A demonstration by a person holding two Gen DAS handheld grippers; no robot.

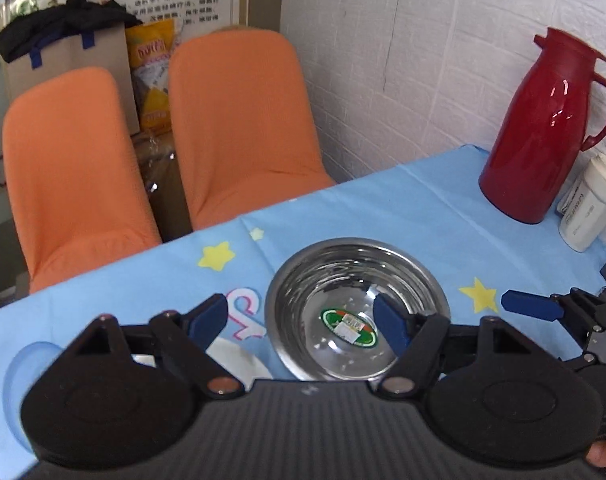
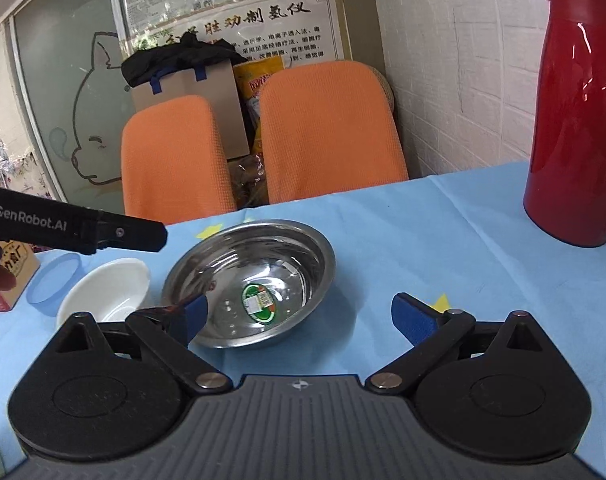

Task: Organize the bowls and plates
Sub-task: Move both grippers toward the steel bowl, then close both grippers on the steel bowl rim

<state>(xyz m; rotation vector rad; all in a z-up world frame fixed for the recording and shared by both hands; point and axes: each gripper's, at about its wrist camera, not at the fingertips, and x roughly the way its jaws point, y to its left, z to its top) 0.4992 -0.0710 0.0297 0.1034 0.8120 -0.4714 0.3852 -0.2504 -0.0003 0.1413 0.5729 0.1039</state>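
Steel bowl (image 2: 250,284) upright on blue star-print cloth over the surface (image 2: 443,232), green sticker on its inner bottom, nothing else inside. Left tongs (image 1: 301,322) apart above it, one blue pad over the bowl's interior, the other outside the rim toward a white bowl (image 2: 107,292); no pad seen pressing on metal, contact with the rim not clear. Right tongs (image 2: 299,316) also apart and empty, left pad at the steel bowl's near rim, right pad over bare cloth; touching or just in front, cannot tell. White bowl just beside the steel one, on its left in the right wrist view, a translucent blue bowl (image 2: 55,284) next to it farther left. Red thermos jug (image 1: 543,128) standing near the white brick wall, well apart from the bowls, a white container (image 1: 587,204) beside it. Two orange chairs (image 1: 239,120) behind the far edge, a cardboard box (image 2: 191,96) with dark fabric on top behind them.
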